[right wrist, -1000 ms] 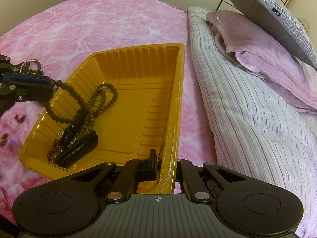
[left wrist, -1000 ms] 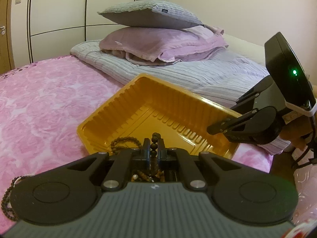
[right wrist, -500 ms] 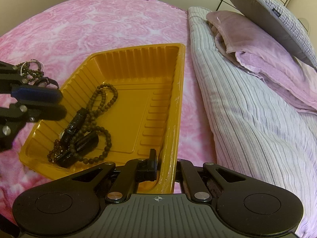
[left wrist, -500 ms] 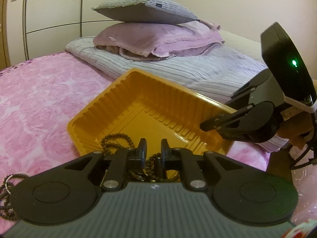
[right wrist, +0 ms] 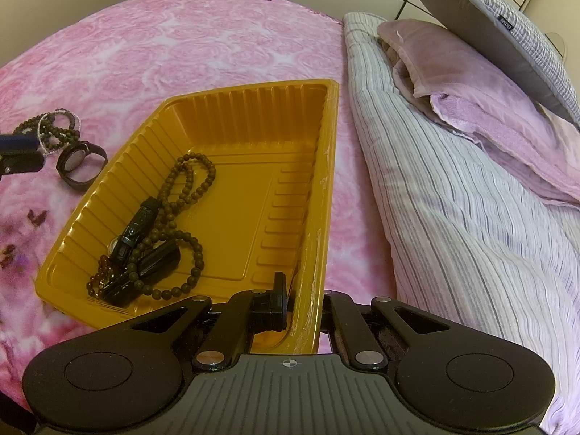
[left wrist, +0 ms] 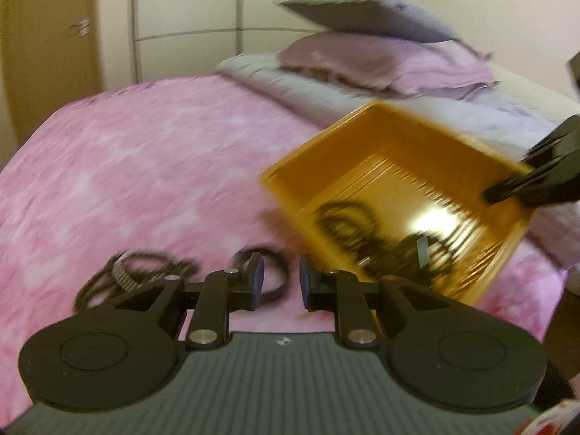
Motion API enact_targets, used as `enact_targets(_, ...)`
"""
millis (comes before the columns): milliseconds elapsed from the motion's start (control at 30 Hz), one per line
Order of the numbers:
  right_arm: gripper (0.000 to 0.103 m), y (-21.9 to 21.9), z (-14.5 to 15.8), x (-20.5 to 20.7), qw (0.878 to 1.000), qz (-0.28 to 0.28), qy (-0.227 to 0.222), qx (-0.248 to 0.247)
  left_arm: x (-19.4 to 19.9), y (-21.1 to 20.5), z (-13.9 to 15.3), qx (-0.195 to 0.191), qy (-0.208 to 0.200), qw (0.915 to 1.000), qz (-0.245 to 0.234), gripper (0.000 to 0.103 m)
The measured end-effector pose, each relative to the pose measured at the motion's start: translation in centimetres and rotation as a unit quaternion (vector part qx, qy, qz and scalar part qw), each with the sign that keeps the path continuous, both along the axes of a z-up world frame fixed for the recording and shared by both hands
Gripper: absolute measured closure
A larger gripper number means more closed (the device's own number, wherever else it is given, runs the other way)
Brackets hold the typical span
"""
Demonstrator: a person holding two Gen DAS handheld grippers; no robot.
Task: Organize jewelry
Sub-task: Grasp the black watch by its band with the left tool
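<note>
Pink floral bedspread (right wrist: 203,36), jewelry half sorted into an orange tray (right wrist: 250,116).

Right gripper (right wrist: 304,308) pinches the tray's near rim, apparently steadying it; a bead necklace (right wrist: 188,195) already lies inside. Left gripper (left wrist: 278,282), fingers spread and empty, hovers over the watch (right wrist: 78,165) and bracelets (right wrist: 50,130) beside the tray's left edge, likely next.

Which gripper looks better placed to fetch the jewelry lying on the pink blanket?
Left. The left gripper is open and empty, right above the watch and bracelets. The right gripper is shut on the orange tray rim.
</note>
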State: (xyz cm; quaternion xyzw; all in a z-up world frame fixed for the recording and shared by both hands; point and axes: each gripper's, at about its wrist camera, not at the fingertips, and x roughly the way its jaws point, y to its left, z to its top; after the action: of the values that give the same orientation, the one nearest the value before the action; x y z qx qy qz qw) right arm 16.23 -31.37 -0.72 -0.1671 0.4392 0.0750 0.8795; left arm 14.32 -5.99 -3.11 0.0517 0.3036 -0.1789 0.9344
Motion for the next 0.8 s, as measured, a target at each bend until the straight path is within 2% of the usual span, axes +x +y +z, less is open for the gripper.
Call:
enact_targets(67, 0.099, 0.0, 0.0, 0.0, 1.0, -0.001, 0.0, 0.0, 0.1, 1.1, -1.0, 0.011, 0.009, 0.9997, 0.021, 0.084)
enact_targets(167, 0.099, 0.0, 0.0, 0.0, 1.0, -0.001, 0.001, 0.0, 0.6, 2.2, -1.9, 0.006, 0.018, 0.9991, 0.037, 0.084)
enact_targets(467, 0.099, 0.0, 0.0, 0.0, 1.0, -0.001, 0.001, 0.0, 3.2, 0.9, -2.8, -0.006, 0.023, 0.9993, 0.029, 0.083)
enact_targets(633, 0.099, 0.0, -0.1, -0.1, 1.0, -0.001, 0.001, 0.001, 5.1, -0.6, -3.6, 0.014, 0.031, 0.999, 0.029, 0.083)
enact_targets(733, 0.099, 0.0, -0.1, -0.1, 1.0, -0.002, 0.002, 0.001, 5.8, -1.4, -4.2, 0.045, 0.036, 0.9979, 0.029, 0.083)
enact_targets(800, 0.099, -0.1, -0.2, -0.1, 1.0, -0.002, 0.002, 0.002, 6.0, -1.6, -4.5, 0.056, 0.041, 0.9971, 0.031, 0.089)
